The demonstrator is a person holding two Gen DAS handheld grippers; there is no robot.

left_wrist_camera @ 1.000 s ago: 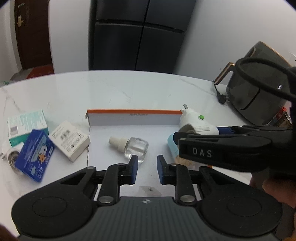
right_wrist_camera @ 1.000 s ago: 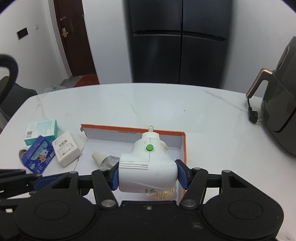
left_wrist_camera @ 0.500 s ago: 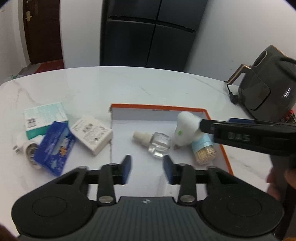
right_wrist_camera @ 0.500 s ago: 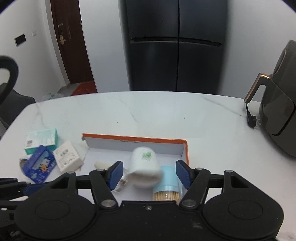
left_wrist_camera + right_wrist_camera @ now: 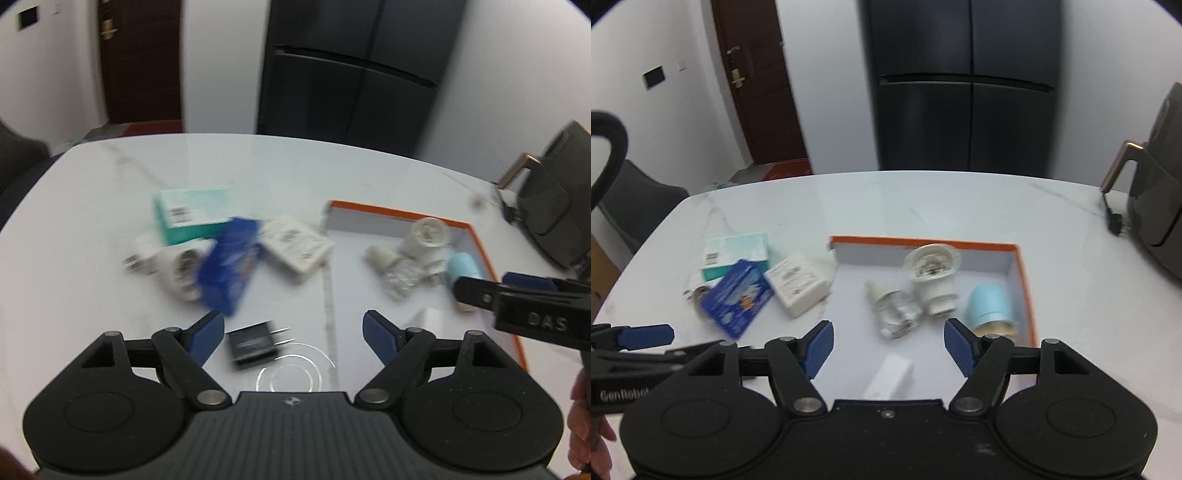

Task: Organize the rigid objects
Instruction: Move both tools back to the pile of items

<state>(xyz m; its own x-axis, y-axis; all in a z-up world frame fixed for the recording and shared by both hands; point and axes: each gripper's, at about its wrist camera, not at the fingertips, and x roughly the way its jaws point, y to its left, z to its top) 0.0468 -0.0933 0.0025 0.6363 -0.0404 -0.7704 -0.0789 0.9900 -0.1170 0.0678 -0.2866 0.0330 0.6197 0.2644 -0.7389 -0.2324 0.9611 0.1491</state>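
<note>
An orange-rimmed box [image 5: 1023,273] holds a white plug-in device [image 5: 932,280], a clear bottle [image 5: 894,310], a light blue container [image 5: 988,306] and a small white block [image 5: 886,376]. My right gripper [image 5: 888,347] hangs over the box's near side, its jaws opening and pressing on nothing. My left gripper [image 5: 293,330] is left of the box [image 5: 476,236], jaws opening wide. A black charger [image 5: 253,343] lies on the table under its gap, untouched. Beyond it sit a blue box [image 5: 229,266], a teal box [image 5: 192,214], a white box [image 5: 295,247] and a white adapter [image 5: 173,262].
The round white marble table [image 5: 923,199] carries a dark air fryer [image 5: 1156,206] with its cord at the far right. A black fridge [image 5: 964,85] and a brown door stand behind. A dark chair [image 5: 631,199] is at the left edge.
My right gripper let go of the white plug-in device, which now lies in the box, and drew back. My left gripper opened wide and swung left, away from the clear bottle.
</note>
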